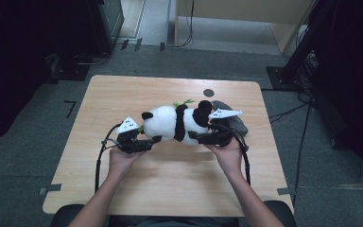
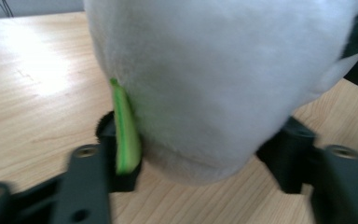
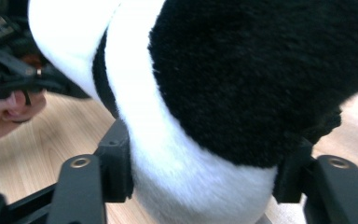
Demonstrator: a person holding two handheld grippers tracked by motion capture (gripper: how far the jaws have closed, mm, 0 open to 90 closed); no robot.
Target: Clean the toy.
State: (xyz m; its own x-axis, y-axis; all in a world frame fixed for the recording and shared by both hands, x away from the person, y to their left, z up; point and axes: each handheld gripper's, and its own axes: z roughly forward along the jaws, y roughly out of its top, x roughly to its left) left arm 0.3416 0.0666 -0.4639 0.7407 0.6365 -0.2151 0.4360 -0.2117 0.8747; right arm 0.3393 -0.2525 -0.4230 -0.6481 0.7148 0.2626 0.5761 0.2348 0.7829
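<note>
Panda toy (image 1: 172,123) is lying sideways mid-desk (image 1: 123,94), left tongs (image 1: 141,143) clamped on its white end, right tongs (image 1: 207,138) squeezing the black-and-white end. Grab looks done, lifting's still left I'd say.

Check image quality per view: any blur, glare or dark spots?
High view: table evenly lit, surroundings fall to black. Left gripper view: glare washes out the tabletop at left, plush panda soft, near jaws blurred. Right gripper view: black fur fairly sharp, white patch overexposed.
</note>
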